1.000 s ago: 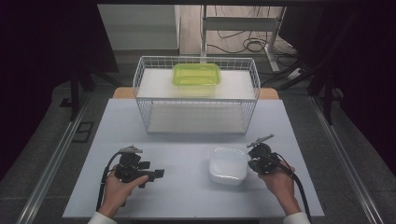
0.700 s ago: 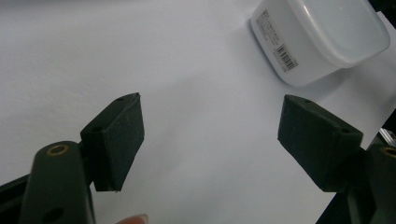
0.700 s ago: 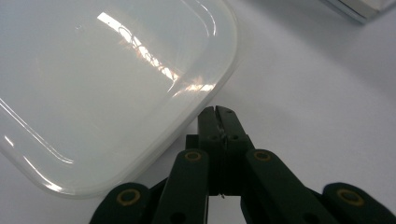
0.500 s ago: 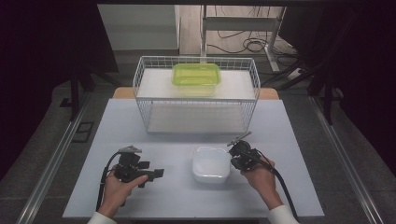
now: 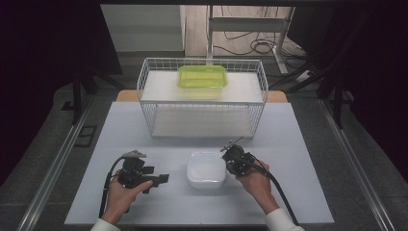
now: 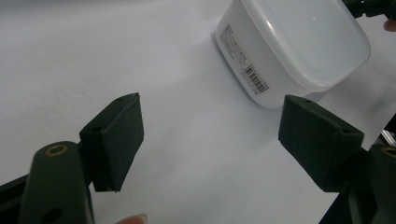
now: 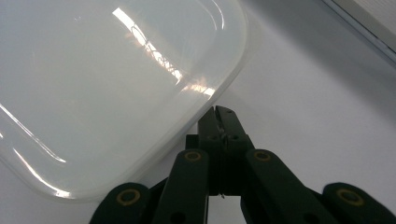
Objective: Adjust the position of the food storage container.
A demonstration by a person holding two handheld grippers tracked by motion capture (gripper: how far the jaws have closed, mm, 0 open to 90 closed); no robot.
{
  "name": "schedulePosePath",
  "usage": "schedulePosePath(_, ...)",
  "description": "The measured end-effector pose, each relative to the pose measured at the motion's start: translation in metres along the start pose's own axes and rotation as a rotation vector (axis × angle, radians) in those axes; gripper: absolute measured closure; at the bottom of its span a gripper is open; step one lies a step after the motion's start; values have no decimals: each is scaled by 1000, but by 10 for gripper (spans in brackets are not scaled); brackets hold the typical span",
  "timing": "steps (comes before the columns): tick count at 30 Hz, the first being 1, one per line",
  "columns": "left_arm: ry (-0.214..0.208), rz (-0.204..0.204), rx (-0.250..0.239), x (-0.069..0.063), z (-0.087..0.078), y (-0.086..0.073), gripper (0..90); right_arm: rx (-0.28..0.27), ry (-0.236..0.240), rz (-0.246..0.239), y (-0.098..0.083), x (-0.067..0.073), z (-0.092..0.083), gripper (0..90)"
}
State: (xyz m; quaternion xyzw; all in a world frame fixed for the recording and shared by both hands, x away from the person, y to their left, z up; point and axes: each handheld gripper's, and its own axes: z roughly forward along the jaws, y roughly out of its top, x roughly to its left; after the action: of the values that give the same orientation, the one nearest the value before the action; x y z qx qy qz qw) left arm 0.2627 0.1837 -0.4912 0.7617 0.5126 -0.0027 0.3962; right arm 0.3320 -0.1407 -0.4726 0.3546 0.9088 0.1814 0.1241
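A white lidded plastic container (image 5: 206,168) lies on the white table (image 5: 298,144), between my two grippers. My right gripper (image 5: 227,165) is shut, and its closed tips (image 7: 222,115) rest against the edge of the container's lid (image 7: 107,93) on its right side. My left gripper (image 5: 161,179) lies to the container's left and points at it. Its jaws stand open with nothing between them (image 6: 210,135). The container (image 6: 299,42) with its barcode label lies a short way beyond the left fingers (image 6: 116,135).
A white wire basket (image 5: 202,101) stands at the back middle of the table, with a green lidded box (image 5: 202,77) on the shelf behind it. Dark floor and metal rails flank the table.
My right gripper has moved left, and the white container has slid left with it toward the table's middle. The left gripper has stayed in place.
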Motion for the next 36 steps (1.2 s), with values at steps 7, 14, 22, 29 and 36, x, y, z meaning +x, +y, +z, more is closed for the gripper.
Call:
schedulePosePath(7,19,2,-6,0,0,0,209,-22,-3,-9,0,1,-1,891)
schedulePosePath(14,39,-3,-42,-1,-6,1,208,-138,10,54,-12,-9,-29,868)
schedulePosePath(22,30,-2,-69,-4,-6,4,213,-245,50,115,-26,-11,-40,326)
schedulePosePath(29,26,-11,-81,-4,-7,4,215,-280,147,234,-39,-22,-40,235)
schedulePosePath(36,-55,-28,-114,-16,-9,11,218,-298,211,288,-45,-29,-37,246)
